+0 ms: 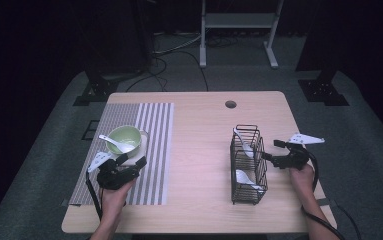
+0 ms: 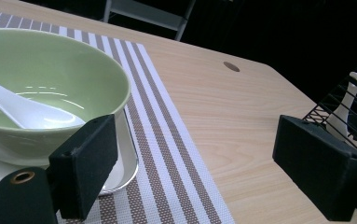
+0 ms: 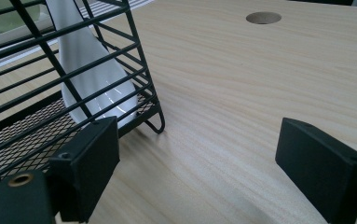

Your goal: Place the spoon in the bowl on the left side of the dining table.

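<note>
A pale green bowl [image 1: 125,138] [image 2: 50,79] stands on a small white tray [image 2: 122,163] on the striped placemat [image 1: 151,150], with a white spoon [image 1: 115,143] [image 2: 24,108] lying in it. My left gripper [image 1: 131,161] [image 2: 199,168] is open just in front of the bowl, holding nothing. At the right stands a black wire basket [image 1: 249,162] [image 3: 50,70] holding two white spoons [image 1: 244,143] [image 3: 90,65], one at the far end and one [image 1: 246,180] at the near end. My right gripper [image 1: 270,151] [image 3: 199,172] is open beside the basket's right side, empty.
A round cable hole [image 1: 230,104] [image 3: 263,17] [image 2: 231,66] sits near the table's far edge. Bare wood lies between the placemat and the basket. A metal stand [image 1: 239,30] and cables are on the floor beyond the table.
</note>
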A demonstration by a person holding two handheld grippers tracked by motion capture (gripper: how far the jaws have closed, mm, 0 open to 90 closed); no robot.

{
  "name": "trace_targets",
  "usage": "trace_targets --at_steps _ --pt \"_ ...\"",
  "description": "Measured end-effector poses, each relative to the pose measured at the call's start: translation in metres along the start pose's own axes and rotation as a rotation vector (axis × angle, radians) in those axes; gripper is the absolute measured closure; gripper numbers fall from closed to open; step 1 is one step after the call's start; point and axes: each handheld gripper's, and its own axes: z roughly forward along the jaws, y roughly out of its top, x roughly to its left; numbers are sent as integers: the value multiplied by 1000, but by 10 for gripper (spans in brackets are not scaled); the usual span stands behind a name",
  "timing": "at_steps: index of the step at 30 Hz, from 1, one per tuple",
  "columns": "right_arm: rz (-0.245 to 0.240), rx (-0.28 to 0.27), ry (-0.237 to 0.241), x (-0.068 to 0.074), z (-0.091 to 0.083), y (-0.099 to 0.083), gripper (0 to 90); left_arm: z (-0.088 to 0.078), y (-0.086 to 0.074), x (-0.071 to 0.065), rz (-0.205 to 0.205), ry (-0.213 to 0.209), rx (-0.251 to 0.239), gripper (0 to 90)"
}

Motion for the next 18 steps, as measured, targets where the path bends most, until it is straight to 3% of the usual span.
trace_targets --at_steps 18 --pt "0 -3 3 0 0 0 123 3 -8 -17 41 -47 35 127"
